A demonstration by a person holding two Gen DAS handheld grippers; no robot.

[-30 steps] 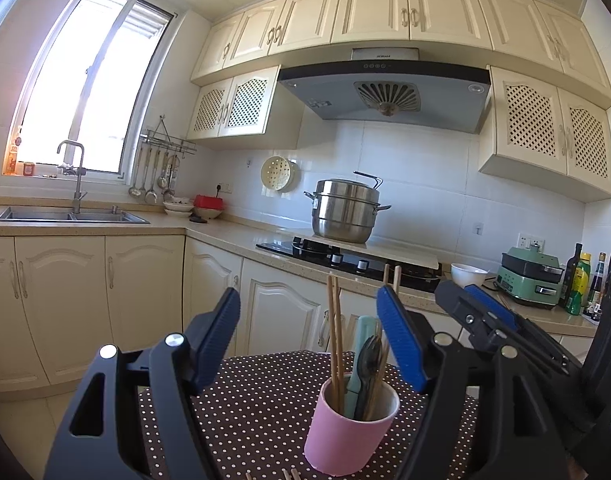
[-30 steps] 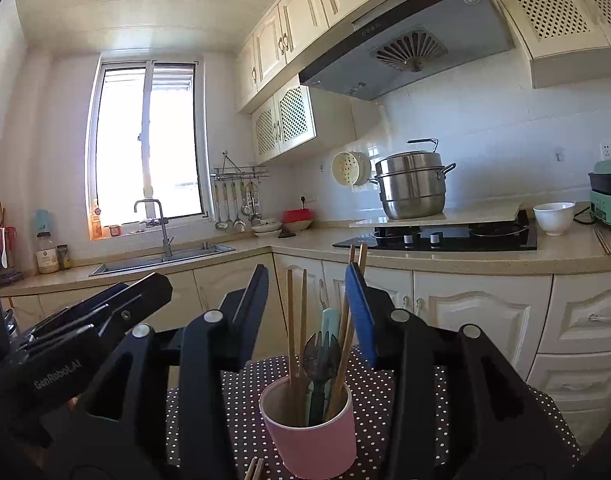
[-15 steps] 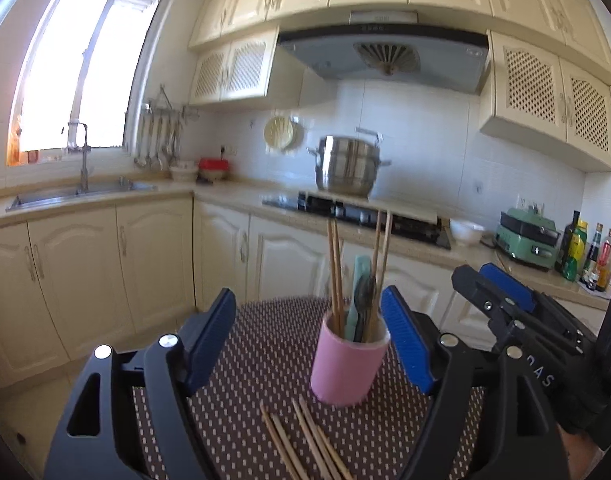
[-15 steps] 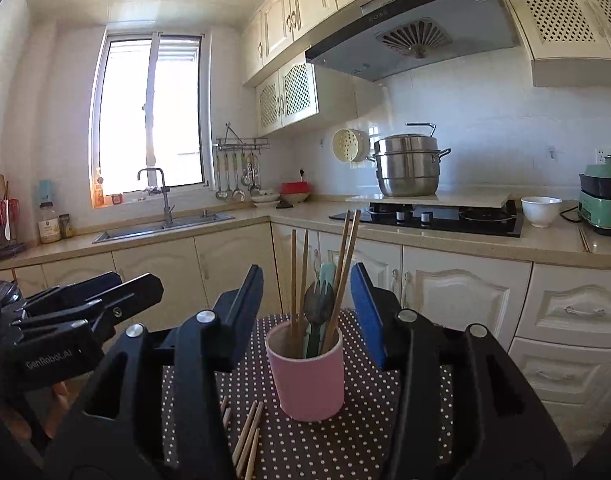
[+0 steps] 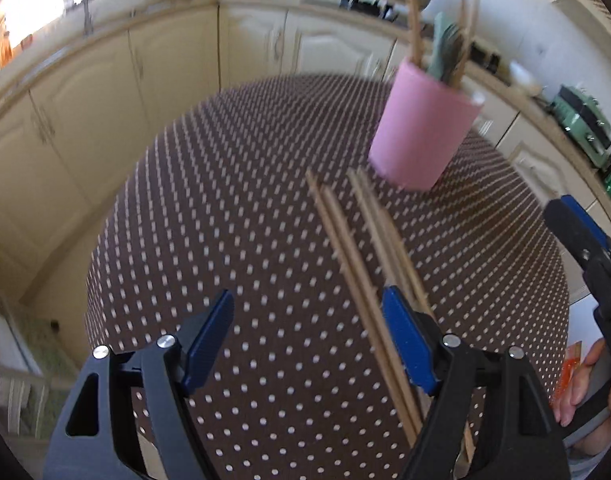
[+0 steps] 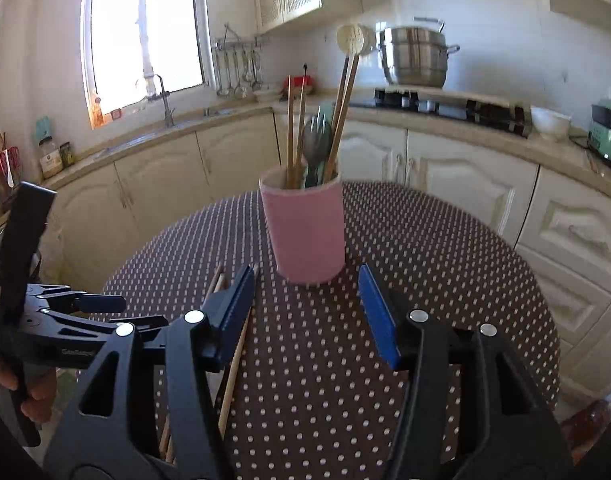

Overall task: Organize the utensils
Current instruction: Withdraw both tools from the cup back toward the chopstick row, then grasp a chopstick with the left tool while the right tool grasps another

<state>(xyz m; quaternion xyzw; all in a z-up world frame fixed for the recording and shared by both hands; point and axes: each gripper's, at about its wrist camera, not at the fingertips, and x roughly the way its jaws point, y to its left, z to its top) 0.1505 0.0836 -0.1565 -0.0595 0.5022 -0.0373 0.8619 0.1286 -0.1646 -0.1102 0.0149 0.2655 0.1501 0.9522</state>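
A pink cup (image 6: 305, 232) stands on the dotted brown tablecloth (image 6: 425, 264) and holds chopsticks, a dark spoon and a green utensil. Several loose wooden chopsticks (image 5: 357, 264) lie on the cloth in front of the pink cup (image 5: 423, 138). My left gripper (image 5: 309, 320) points down over them, open and empty; its right pad overlaps the sticks. My right gripper (image 6: 305, 300) hovers just short of the cup, its jaws opening with nothing between them. Loose chopsticks (image 6: 235, 364) run under its left finger. The right gripper (image 5: 585, 240) also shows at the left wrist view's edge.
Cream cabinets (image 6: 445, 168) and a counter ring the table. A steel pot (image 6: 415, 56) sits on the hob, a white bowl (image 6: 549, 122) and a green appliance (image 6: 609, 136) to the right. A sink (image 6: 165, 120) lies under the window. A hand (image 5: 585, 384) grips the right tool.
Both grippers tipped downward and sank toward the table; the left now looks onto the loose chopsticks. The right gripper's jaws have spread wider.
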